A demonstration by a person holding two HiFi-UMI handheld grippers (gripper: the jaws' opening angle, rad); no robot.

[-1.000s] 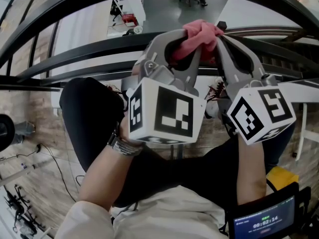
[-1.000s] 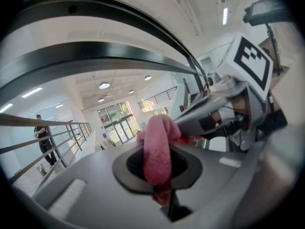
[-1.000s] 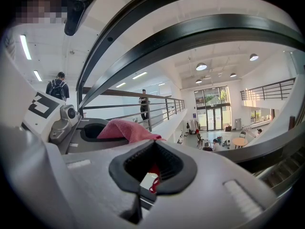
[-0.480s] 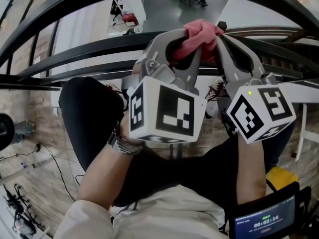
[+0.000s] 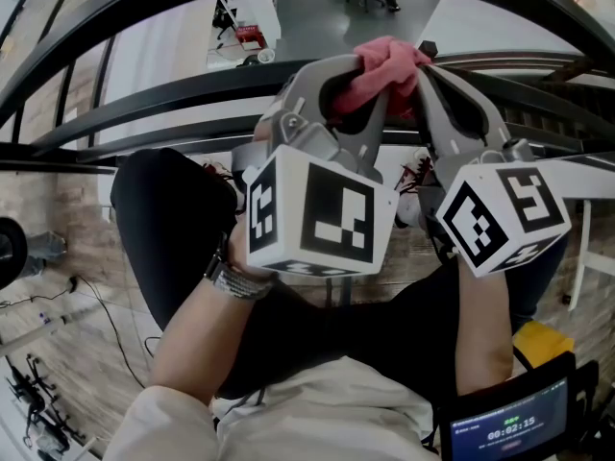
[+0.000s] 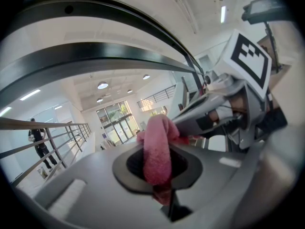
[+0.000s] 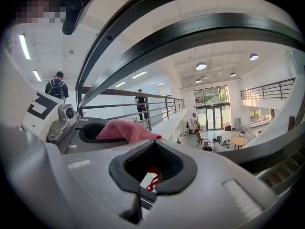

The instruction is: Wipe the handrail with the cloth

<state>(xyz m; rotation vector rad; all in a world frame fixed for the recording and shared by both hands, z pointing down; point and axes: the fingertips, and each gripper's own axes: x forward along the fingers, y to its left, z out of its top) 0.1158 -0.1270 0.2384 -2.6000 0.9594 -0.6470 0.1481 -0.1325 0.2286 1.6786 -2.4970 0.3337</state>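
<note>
The left hand-held gripper [image 5: 370, 73] is clamping the pink cloth [image 5: 384, 63], its jaws pressing together on a fold that is standing up between the pads in the left gripper view [image 6: 159, 171]. The cloth [image 6: 157, 147] is bunching into a soft roll above the jaws and is trailing off toward the other tool.

The right hand-held gripper [image 5: 421, 65] is meeting it tip to tip just in front of the handrail [image 5: 144, 104]. In its own view [image 7: 150, 171] the jaws are lying together, and a red scrap of the cloth is showing in the opening between the pads. The rest of the cloth [image 7: 125, 129] is draping over the left tool's jaw.

In the head view the cloth is sitting at the height of the handrail, across the dark bar. Whether it is actually pressing on the metal I cannot tell. In both gripper views the handrail [image 6: 95, 56] [image 7: 190, 32] is curving overhead as a broad dark band, close to the cameras.

Both marker cubes [image 5: 312, 214] [image 5: 500, 214] are facing the head camera on the near side of the handrail. A banded wrist [image 5: 231, 277] is showing below the left one. A small lit screen [image 5: 509, 425] is glowing at the lower right, well on the near side of the handrail. Beyond the handrail, a lower floor [image 5: 317, 12] is showing.
</note>
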